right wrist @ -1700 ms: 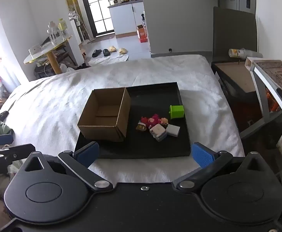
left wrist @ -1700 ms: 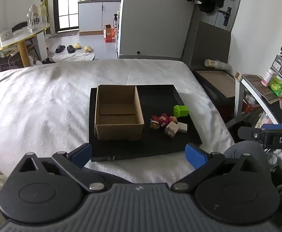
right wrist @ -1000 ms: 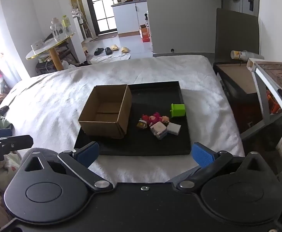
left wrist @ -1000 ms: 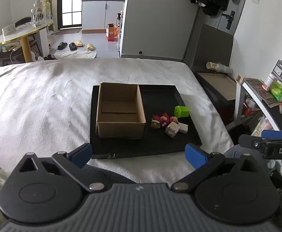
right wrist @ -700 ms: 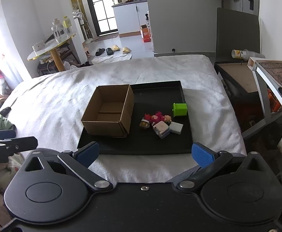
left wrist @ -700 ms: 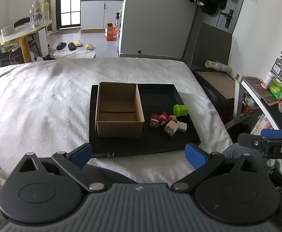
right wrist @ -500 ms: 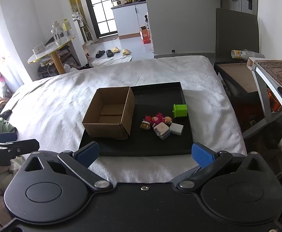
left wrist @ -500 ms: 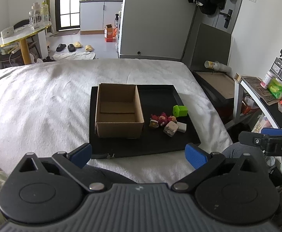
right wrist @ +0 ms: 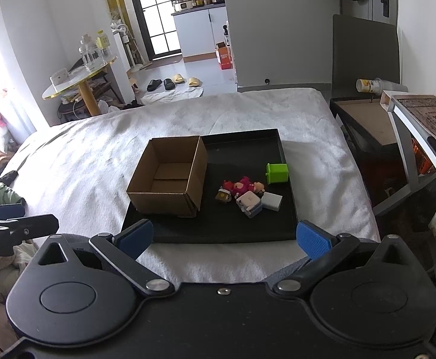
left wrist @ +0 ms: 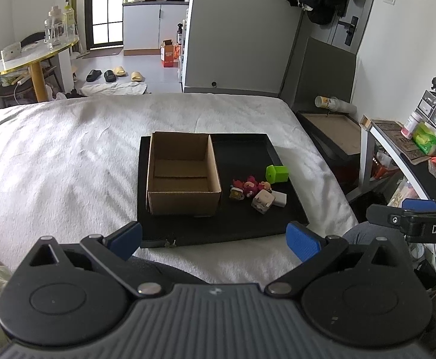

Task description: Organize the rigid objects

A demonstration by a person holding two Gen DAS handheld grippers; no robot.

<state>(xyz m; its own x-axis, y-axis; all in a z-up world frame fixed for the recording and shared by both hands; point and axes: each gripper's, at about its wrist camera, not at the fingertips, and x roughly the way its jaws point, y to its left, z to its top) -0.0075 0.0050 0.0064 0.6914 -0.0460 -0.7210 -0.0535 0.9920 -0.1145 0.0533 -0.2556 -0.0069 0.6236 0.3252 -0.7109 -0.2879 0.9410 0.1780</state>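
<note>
I have both tools held back from the work, well short of the black tray (left wrist: 218, 230). My left gripper (left wrist: 215, 240) has its blue pads spread wide with nothing between them and touching nothing. My right gripper (right wrist: 223, 237) is spread just as wide and is likewise empty; its pads frame the near edge of the tray (right wrist: 223, 233) from above the white bedcover (right wrist: 98, 155).

The tray lies flat on the bedcover (left wrist: 53, 155). On its left half stands an open cardboard box (left wrist: 182, 173), upright, with only its folded bottom flaps showing inside. In the right wrist view the same box (right wrist: 167, 176) sits with its near corner close to the tray's front edge.

To the right of the box, apart from it, the small things lie in a loose cluster: a green block (left wrist: 277, 174) farthest back, a red-pink toy figure (left wrist: 249, 187) in front of it, a small round yellowish piece (left wrist: 236, 193) just left of the figure, a pale cube (left wrist: 262, 201) nearest me, and a white flat block (left wrist: 279, 199) touching or just beside the cube's right side. From the right wrist I see them the same way: green block (right wrist: 277, 173), toy figure (right wrist: 240, 187), cube (right wrist: 249, 205), white block (right wrist: 271, 201).

Nothing stands between my grippers and the cluster. A dark side table (right wrist: 364, 125) is off the bed's right edge.
</note>
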